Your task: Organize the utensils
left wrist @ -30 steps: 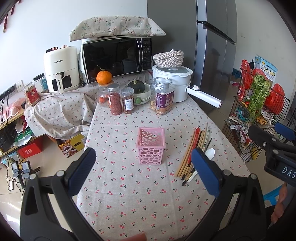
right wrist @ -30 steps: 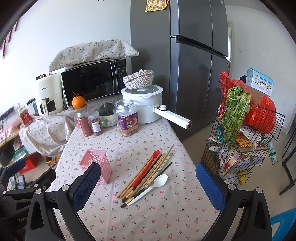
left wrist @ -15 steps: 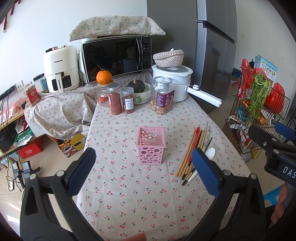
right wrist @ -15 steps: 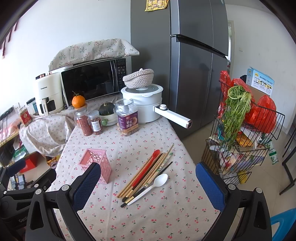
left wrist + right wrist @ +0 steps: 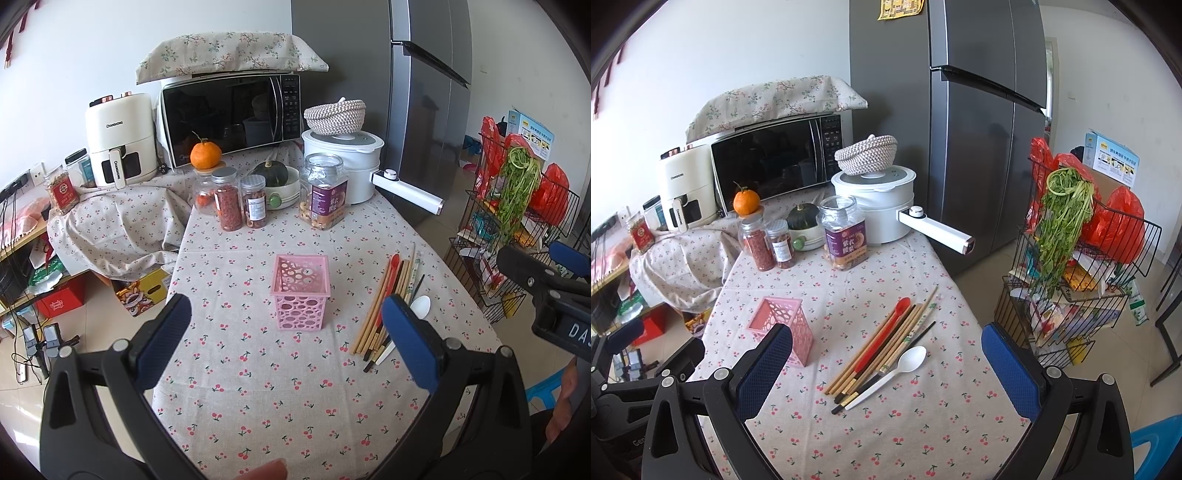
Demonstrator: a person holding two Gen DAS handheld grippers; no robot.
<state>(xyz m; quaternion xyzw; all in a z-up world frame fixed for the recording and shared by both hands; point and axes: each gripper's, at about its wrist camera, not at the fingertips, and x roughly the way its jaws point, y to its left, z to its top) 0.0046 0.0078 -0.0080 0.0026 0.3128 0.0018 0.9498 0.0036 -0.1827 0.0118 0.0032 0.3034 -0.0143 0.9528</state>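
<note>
Utensils lie loose on the cherry-print worktop [image 5: 258, 387]: a bundle of chopsticks [image 5: 886, 343], a red spoon [image 5: 882, 341] among them and a white spoon [image 5: 892, 373] alongside. Just left of them stands a pink perforated holder [image 5: 300, 291], nothing in it. The left hand-held gripper [image 5: 286, 339] and right hand-held gripper [image 5: 886, 363] both hover wide apart, holding nothing.

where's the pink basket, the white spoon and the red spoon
pink basket [image 5: 300, 302], left wrist view, front wall
white spoon [image 5: 914, 357], right wrist view, bowl
red spoon [image 5: 903, 305], right wrist view, bowl
</note>
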